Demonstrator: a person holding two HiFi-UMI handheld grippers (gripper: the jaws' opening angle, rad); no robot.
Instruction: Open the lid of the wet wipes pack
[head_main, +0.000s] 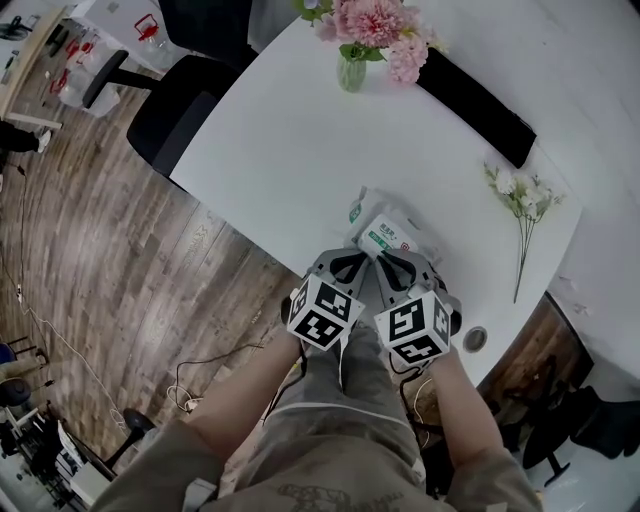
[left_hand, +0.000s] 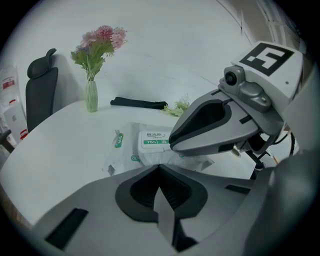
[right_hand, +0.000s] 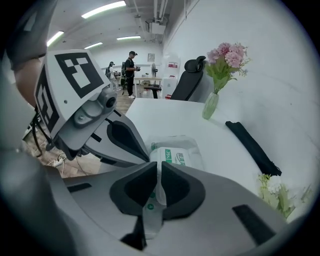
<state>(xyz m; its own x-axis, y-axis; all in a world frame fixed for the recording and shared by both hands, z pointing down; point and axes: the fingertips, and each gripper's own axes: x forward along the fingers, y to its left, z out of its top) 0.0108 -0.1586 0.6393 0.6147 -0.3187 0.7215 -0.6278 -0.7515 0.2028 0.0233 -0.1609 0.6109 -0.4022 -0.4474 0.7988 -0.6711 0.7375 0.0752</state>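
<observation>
The wet wipes pack (head_main: 392, 232) lies on the white table (head_main: 290, 150) near its front edge, its white and green lid label (left_hand: 154, 140) facing up. Both grippers meet at the pack's near end. My left gripper (left_hand: 159, 166) has its jaws together at the pack's near edge, with a pale sliver of wrapper between the pads. My right gripper (right_hand: 159, 164) is shut on a strip of the pack's clear film with green print, which runs back between its pads. In the head view the left gripper (head_main: 356, 254) and right gripper (head_main: 388, 258) sit side by side, almost touching.
A green vase of pink flowers (head_main: 352, 70) stands at the table's far side. A long black object (head_main: 475, 105) and a white flower sprig (head_main: 522, 200) lie to the right. A black chair (head_main: 165, 110) stands at the left. A person (right_hand: 131, 70) stands far off.
</observation>
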